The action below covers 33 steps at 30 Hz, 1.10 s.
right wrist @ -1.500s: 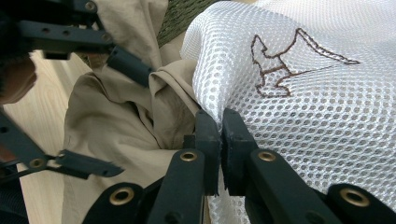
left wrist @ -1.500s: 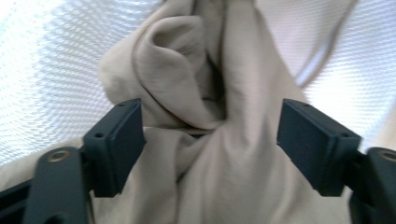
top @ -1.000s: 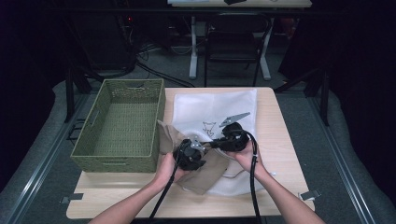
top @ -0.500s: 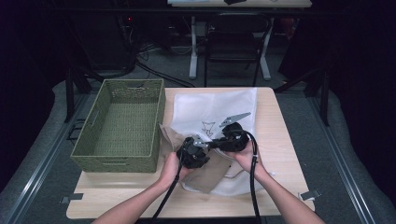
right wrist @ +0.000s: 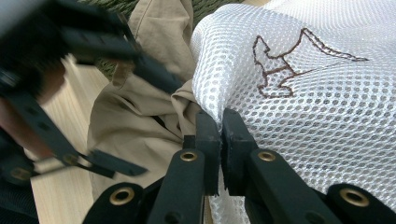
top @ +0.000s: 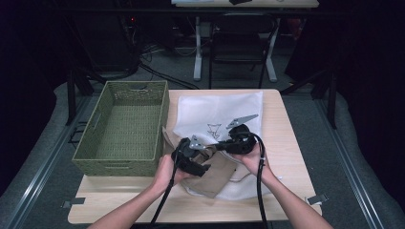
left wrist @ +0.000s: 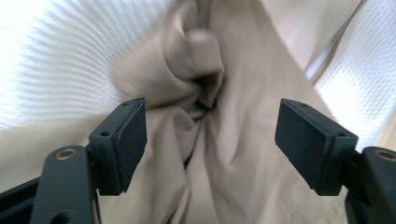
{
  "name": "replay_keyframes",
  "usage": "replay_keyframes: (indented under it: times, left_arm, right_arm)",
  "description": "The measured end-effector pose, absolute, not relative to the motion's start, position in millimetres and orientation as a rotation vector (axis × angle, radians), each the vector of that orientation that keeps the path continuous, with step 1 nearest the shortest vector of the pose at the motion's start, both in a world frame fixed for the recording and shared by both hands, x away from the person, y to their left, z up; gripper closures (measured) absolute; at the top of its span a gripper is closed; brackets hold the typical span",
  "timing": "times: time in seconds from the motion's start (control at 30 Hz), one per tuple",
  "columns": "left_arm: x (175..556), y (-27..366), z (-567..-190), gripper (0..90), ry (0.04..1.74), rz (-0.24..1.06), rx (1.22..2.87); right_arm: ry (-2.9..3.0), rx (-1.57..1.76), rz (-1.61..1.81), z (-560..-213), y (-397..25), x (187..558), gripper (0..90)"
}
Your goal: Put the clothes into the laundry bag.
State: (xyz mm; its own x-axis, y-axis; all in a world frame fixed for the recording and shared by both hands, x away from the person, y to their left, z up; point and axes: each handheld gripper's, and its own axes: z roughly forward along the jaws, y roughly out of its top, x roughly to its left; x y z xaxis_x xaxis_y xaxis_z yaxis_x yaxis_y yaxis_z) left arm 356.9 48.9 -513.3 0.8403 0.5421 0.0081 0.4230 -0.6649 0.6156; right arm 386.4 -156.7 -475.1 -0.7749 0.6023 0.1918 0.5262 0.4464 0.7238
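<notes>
Your right claw is clamped on the rim of the white mesh bag, holding its mouth up so there is an opening to fill. Your left claw stands wide open with the bunched beige garment straight ahead between its jaws, ready to grip it and feed it into the bag just beside.

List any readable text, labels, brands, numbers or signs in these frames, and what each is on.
No readable words, numbers or brand names.
White mesh bag: a brown stitched line emblem, angular shape, not letters; it also appears small in the high view.
Beige garment: no tag or print visible.
Green woven basket: no label visible.
Left gripper and right gripper: no markings on the jaws.
</notes>
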Motion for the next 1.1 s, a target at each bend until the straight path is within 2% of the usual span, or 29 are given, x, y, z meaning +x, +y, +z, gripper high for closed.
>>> replay_keyframes:
  times: [0.03,0.17,0.23,0.27,0.4,0.47,0.57,0.67,0.73,0.77,0.87,0.93,1.1]
  left_arm:
    - [358,45,-520,28.1,0.698,0.239,2.421]
    - [362,38,-534,49.7,0.703,0.235,2.425]
    - [365,35,-536,70.8,0.694,0.227,2.416]
    - [365,34,-536,77.8,0.694,0.237,2.417]
    - [366,34,-526,87.2,0.716,0.27,2.335]
    - [368,34,-523,87.6,0.733,0.28,2.29]
    - [372,30,-532,84.9,0.757,0.249,2.314]
    - [373,33,-535,69.5,0.743,0.208,2.338]
    - [372,36,-530,63.0,0.73,0.212,2.357]
    - [371,38,-528,56.2,0.724,0.204,2.36]
    - [365,45,-519,45.7,0.699,0.21,2.37]
    - [361,50,-511,45.0,0.692,0.228,2.36]
    - [356,60,-495,32.7,0.705,0.325,2.35]
  right_arm:
    - [2.593,1.013,1.244,-475,-156,387,87.6]
    - [2.595,1.008,1.244,-476,-156,386,87.6]
    - [2.596,1.01,1.249,-475,-155,386,87.7]
    - [2.594,1.006,1.253,-475,-155,385,87.7]
    - [2.586,0.99,1.28,-471,-153,383,87.7]
    - [2.58,0.981,1.302,-467,-153,382,87.6]
    - [2.584,0.972,1.307,-466,-151,381,87.6]
    - [2.6,0.984,1.273,-472,-151,383,87.6]
    - [2.603,0.997,1.263,-474,-153,383,87.5]
    - [2.6,1.0,1.263,-474,-154,384,87.5]
    - [2.592,1.005,1.258,-474,-157,384,87.4]
    - [2.59,1.008,1.258,-474,-158,385,87.4]
    - [2.588,1.006,1.255,-474,-158,385,87.3]
